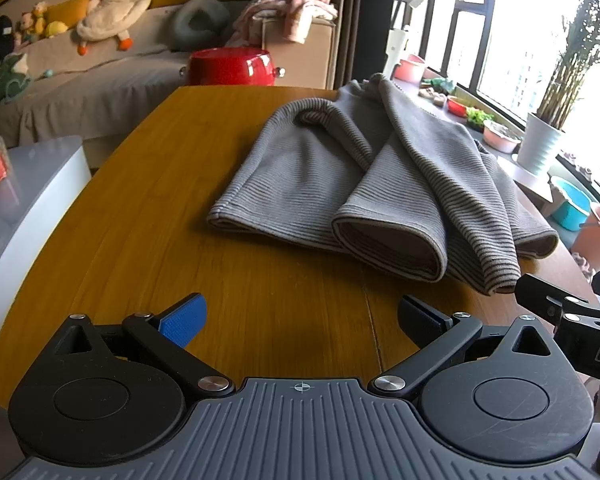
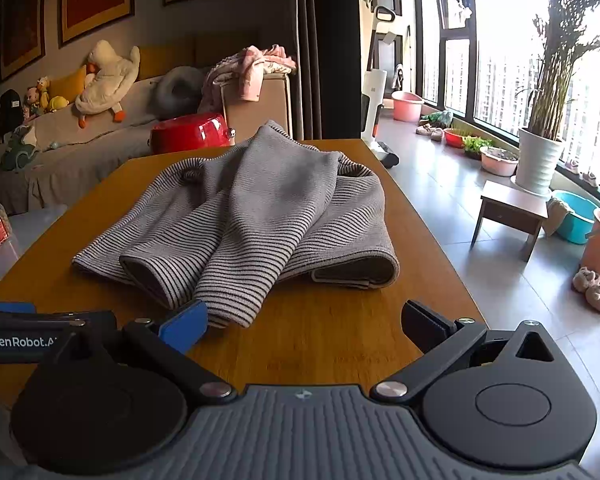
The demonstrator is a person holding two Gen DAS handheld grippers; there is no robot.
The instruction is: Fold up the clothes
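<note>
In the left wrist view, the left gripper (image 1: 302, 322) hovers low over the wooden table (image 1: 148, 216), its fingers spread wide with nothing between them. The grey striped garment (image 1: 380, 176) lies bunched at about one o'clock, well clear of the fingertips. Part of the other gripper shows at three o'clock.

In the right wrist view, the right gripper (image 2: 304, 326) also has its fingers wide apart. The garment (image 2: 252, 216) lies at twelve o'clock; its near hem sits just beside the blue pad (image 2: 184, 326) at ten o'clock.

Ribbed striped knit garment (image 2: 260, 216) on smooth wood table (image 2: 320, 340).
</note>
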